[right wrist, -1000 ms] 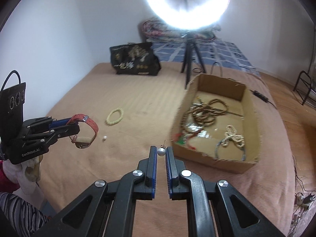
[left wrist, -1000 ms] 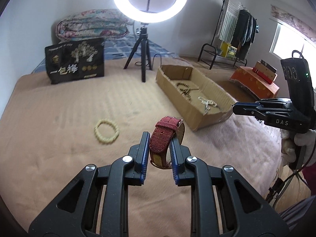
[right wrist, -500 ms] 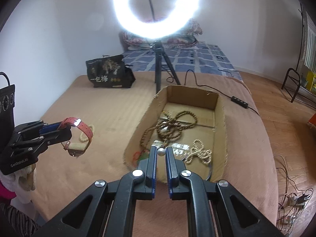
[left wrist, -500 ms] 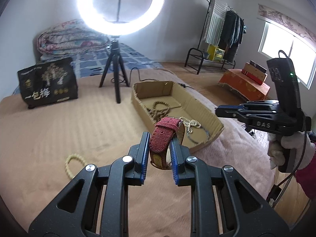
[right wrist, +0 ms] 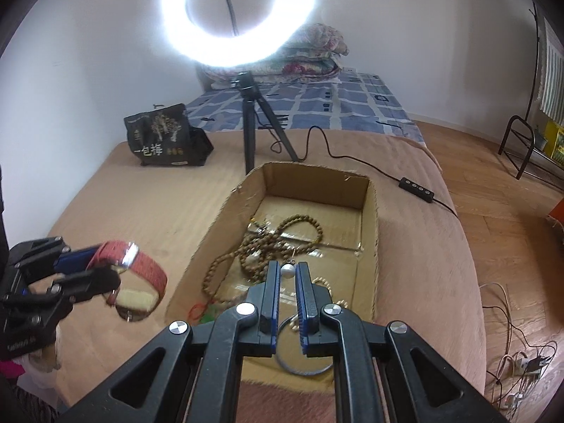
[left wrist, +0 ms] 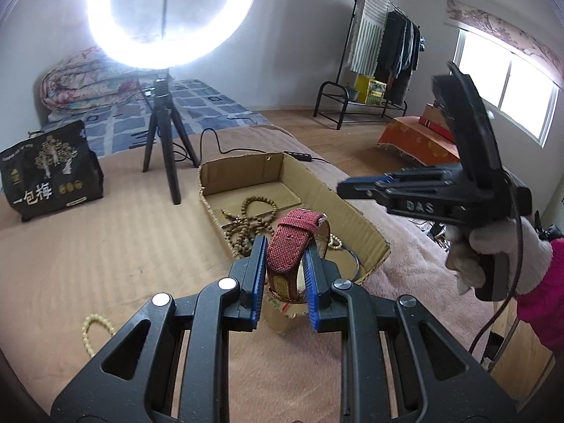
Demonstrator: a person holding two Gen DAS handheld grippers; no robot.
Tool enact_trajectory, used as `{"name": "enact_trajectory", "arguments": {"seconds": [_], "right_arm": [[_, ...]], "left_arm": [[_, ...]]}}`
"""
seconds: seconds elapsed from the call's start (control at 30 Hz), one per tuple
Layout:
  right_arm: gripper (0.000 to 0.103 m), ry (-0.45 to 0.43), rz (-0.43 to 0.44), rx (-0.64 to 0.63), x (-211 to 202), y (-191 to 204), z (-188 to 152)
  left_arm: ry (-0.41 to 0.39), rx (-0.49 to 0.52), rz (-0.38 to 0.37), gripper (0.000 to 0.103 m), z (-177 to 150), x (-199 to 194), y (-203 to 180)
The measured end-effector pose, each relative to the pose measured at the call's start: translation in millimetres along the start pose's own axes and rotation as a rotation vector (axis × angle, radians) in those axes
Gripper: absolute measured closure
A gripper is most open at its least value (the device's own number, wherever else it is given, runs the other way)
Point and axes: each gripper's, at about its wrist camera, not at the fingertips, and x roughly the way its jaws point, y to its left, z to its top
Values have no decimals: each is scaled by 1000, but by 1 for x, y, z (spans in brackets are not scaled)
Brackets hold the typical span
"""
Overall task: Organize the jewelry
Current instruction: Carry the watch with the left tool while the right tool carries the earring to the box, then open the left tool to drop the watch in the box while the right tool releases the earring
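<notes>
My left gripper (left wrist: 282,246) is shut on a red fabric watch (left wrist: 292,243) and holds it in the air at the near corner of the cardboard box (left wrist: 366,232). My right gripper (right wrist: 287,271) is shut on a small pearl earring (right wrist: 287,270), above the box's (right wrist: 218,225) near half. Brown bead necklaces (right wrist: 282,239), a white bead strand (right wrist: 324,282) and a metal bangle (right wrist: 303,356) lie in the box. The left gripper with the watch (right wrist: 141,275) shows at the left of the right wrist view. A cream bead bracelet (left wrist: 93,331) lies on the blanket at lower left.
A ring light on a tripod (left wrist: 165,155) stands just behind the box, its cable and switch (right wrist: 416,188) trailing right. A black bag (left wrist: 49,172) stands at the back left. The blanket's edge drops to a wooden floor (right wrist: 511,232) on the right.
Both grippers have moved toward the box: the left with the watch up to its near corner, the right with the earring over its inside. The cream bracelet now lies behind the left gripper.
</notes>
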Motion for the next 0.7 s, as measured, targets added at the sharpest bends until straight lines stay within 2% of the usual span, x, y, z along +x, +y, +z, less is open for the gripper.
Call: {"name": "enact_trajectory", "arguments": {"seconds": [0.33, 0.7], "right_arm": [[97, 5, -23, 22, 29, -25, 29], [96, 16, -26, 22, 52, -25, 38]], "left_arm": [[13, 9, -16, 84, 3, 22, -6], [30, 16, -25, 84, 5, 34, -9]]}}
